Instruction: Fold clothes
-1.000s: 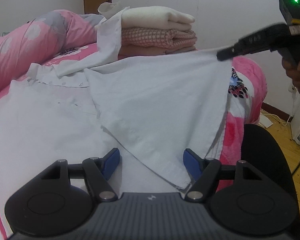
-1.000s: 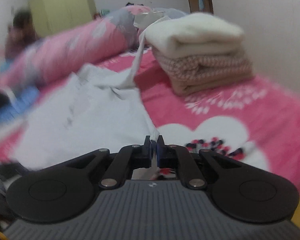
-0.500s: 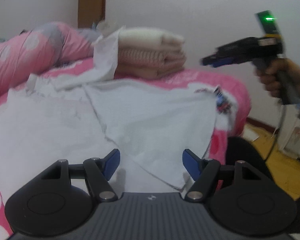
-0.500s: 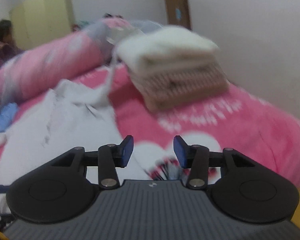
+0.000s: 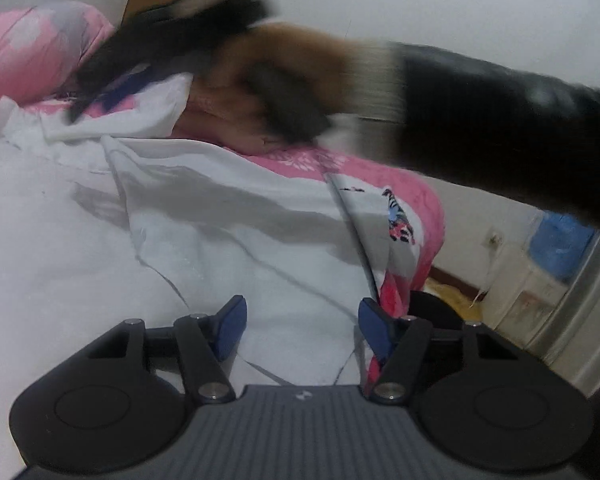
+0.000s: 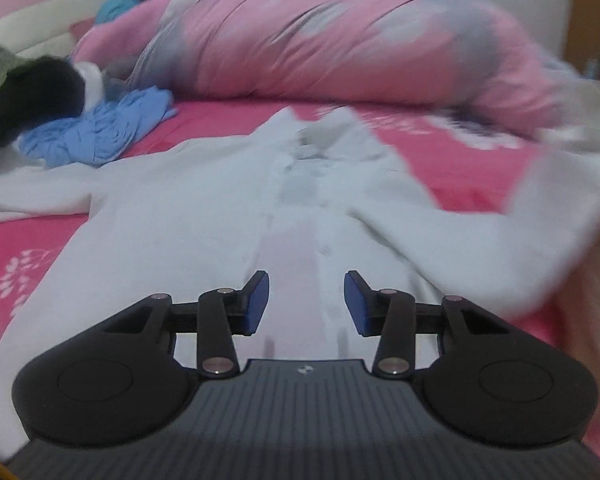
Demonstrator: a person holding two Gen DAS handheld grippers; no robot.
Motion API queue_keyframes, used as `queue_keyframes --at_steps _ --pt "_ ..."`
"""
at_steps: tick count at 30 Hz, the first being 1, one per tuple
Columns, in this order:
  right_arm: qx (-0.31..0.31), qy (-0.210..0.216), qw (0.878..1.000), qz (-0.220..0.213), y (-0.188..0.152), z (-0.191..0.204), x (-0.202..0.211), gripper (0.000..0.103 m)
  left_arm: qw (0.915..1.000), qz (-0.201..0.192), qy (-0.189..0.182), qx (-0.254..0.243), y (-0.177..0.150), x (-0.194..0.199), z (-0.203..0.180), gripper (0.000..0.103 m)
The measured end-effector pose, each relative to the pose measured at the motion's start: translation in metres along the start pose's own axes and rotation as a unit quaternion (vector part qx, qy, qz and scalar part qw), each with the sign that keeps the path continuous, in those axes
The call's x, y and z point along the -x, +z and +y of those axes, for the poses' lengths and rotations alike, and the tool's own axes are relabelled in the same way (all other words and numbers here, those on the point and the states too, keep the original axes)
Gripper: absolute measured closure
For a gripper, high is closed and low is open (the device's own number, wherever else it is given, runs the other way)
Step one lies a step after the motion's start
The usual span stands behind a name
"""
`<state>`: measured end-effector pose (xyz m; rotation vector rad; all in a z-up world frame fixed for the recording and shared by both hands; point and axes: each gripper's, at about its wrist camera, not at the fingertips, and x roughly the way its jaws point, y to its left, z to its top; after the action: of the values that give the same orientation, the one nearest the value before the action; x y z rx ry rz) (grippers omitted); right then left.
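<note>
A white button shirt [image 5: 228, 232] lies spread on the pink bed, its right side panel folded over the middle. My left gripper [image 5: 302, 328] hovers over the shirt's lower hem; its jaws are closing, with cloth under them but not pinched. A blurred hand [image 5: 284, 68] and dark sleeve [image 5: 500, 128] cross the top of the left wrist view. In the right wrist view my right gripper [image 6: 306, 302] hangs above the button placket [image 6: 296, 248], pointing at the collar [image 6: 300, 136]. Its jaws are closing slightly with nothing between them.
A rolled pink duvet [image 6: 340, 40] lies along the far side of the bed. A blue garment [image 6: 100, 132] and a black one [image 6: 28, 96] are heaped at the far left. Folded clothes [image 5: 216, 120] sit partly hidden behind the hand. The bed's edge [image 5: 428, 216] drops to wooden floor on the right.
My right gripper let go of the shirt's side edge, opened, and swung left across the shirt toward the collar. The folded panel now lies flat. My left gripper narrowed a little and tilted down.
</note>
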<state>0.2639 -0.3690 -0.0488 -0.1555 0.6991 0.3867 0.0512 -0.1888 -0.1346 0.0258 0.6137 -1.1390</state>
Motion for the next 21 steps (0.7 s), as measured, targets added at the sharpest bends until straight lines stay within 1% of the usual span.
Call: queue_keyframes --at_steps 2,6,8,9,12,14,15,17,18,19,21 --pt "-0.005 0.01 1.0 0.014 0.017 -0.004 -0.035 0.063 0.9999 -0.005 -0.007 0.008 -0.001 -0.001 0.004 0.043" --pt "-0.033 -0.029 0.998 0.05 0.035 -0.034 -0.094 0.065 0.9997 -0.016 -0.016 0.012 -0.005 -0.002 0.006 0.043" --pt "-0.049 -0.054 0.994 0.076 0.042 -0.053 -0.118 0.072 0.9996 -0.02 -0.017 0.007 -0.008 -0.003 0.005 0.043" --pt "-0.056 -0.066 0.993 0.077 0.045 -0.063 -0.126 0.076 0.9996 -0.022 -0.018 0.007 -0.009 -0.003 0.005 0.043" --pt "-0.088 -0.125 0.988 0.032 0.06 -0.101 -0.13 0.077 0.9994 -0.024 -0.024 0.012 -0.01 -0.004 0.008 0.043" --pt "-0.121 -0.174 0.977 0.01 0.066 -0.123 -0.128 0.077 0.9992 -0.025 -0.027 0.016 -0.01 -0.004 0.008 0.043" --pt "-0.136 -0.196 0.971 0.002 0.067 -0.131 -0.126 0.074 0.9991 -0.025 -0.028 0.017 -0.01 -0.004 0.007 0.043" --pt "-0.166 -0.236 0.957 -0.015 0.07 -0.146 -0.121 0.074 0.9991 -0.025 -0.029 0.018 -0.011 -0.004 0.006 0.043" --pt "-0.171 -0.231 0.957 -0.036 0.068 -0.142 -0.112 0.074 0.9992 -0.026 -0.027 0.015 -0.01 -0.005 0.006 0.043" --pt "-0.169 -0.216 0.96 -0.055 0.067 -0.135 -0.103 0.074 0.9992 -0.026 -0.026 0.013 -0.01 -0.006 0.005 0.043" --pt "-0.125 -0.154 0.979 -0.05 0.066 -0.107 -0.1 0.074 0.9993 -0.026 -0.024 0.011 -0.01 -0.006 0.004 0.043"
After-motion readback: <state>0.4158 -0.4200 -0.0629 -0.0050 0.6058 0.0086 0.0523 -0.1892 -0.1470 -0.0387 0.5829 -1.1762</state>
